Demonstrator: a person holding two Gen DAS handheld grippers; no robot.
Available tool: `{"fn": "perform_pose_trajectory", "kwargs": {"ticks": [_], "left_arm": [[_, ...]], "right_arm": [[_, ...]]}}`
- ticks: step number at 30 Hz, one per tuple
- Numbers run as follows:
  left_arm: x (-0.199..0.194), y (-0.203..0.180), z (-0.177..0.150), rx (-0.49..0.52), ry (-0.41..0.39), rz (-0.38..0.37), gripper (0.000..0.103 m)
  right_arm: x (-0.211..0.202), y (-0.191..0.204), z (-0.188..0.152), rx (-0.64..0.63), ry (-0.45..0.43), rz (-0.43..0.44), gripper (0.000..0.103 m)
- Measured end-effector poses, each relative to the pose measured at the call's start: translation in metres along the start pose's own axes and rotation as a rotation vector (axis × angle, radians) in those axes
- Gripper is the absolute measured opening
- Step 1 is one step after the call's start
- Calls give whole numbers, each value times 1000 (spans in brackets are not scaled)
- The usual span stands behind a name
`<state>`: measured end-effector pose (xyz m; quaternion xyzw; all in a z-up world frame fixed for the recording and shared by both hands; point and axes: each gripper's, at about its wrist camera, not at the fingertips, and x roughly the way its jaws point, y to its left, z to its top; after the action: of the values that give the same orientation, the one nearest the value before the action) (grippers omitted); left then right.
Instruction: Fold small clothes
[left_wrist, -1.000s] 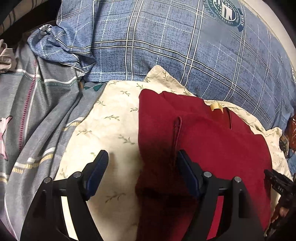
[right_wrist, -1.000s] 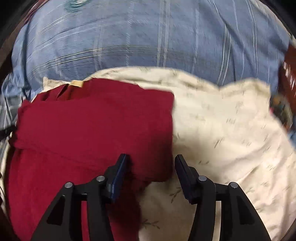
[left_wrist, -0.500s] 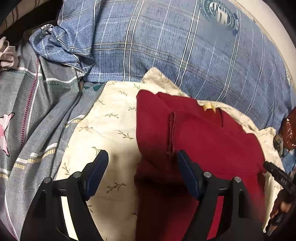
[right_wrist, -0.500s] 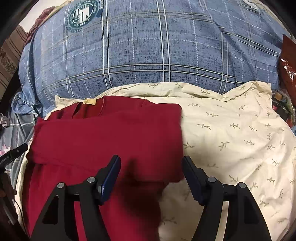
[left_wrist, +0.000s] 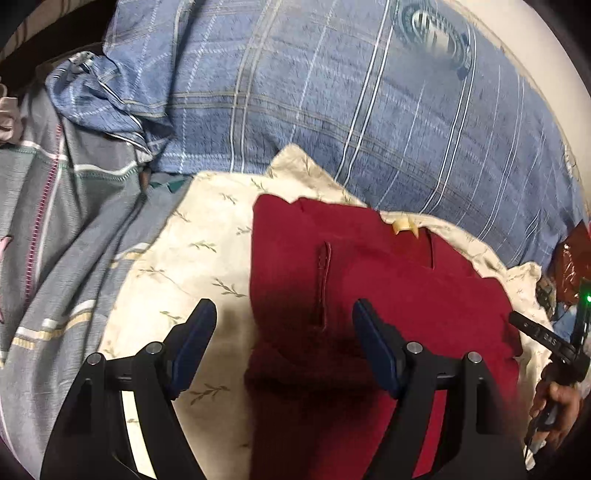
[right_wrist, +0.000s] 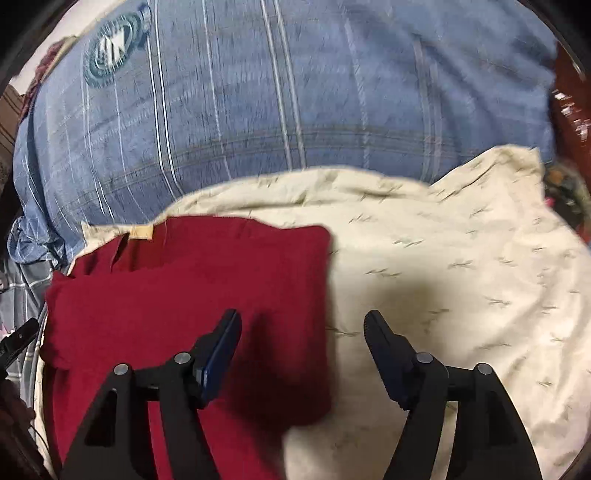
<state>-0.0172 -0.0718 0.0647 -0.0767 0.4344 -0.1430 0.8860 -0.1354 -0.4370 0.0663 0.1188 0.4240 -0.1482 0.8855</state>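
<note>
A dark red garment (left_wrist: 388, 295) lies partly folded on a cream leaf-print pillow (left_wrist: 192, 258), with a tan neck label (left_wrist: 404, 225) at its far edge. It also shows in the right wrist view (right_wrist: 192, 284). My left gripper (left_wrist: 284, 321) is open and empty, straddling the garment's left edge. My right gripper (right_wrist: 303, 325) is open and empty, straddling the garment's right edge above the cream pillow (right_wrist: 461, 277). The right gripper's tip (left_wrist: 543, 336) shows at the right in the left wrist view.
A blue plaid pillow (left_wrist: 332, 99) lies behind the cream one, also in the right wrist view (right_wrist: 295, 103). A grey striped blanket (left_wrist: 55, 229) is at the left. A red packet (left_wrist: 572, 254) lies at the far right.
Both grippers shifted slightly over the garment. The right gripper moved left, so the red fold edge sits between its fingers. Both stay open.
</note>
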Motion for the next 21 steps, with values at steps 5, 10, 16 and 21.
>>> {"fn": "perform_pose_trajectory", "kwargs": {"ticks": [5,10,16,21], "left_arm": [[18,-8,-3,46,41,65,76],[22,-8,-5,55,53,78,77],[2,-11,-13,74,45,85,77],[-25,-17,-29,137,48,106,77]], "right_arm": [[13,3,-3,-28,8,-50,46],[-7,2,-10,-35,-1,-87,51],[-55,11,-35,-80,10,3,59],[-82,7,-61,-80,50,81,66]]}}
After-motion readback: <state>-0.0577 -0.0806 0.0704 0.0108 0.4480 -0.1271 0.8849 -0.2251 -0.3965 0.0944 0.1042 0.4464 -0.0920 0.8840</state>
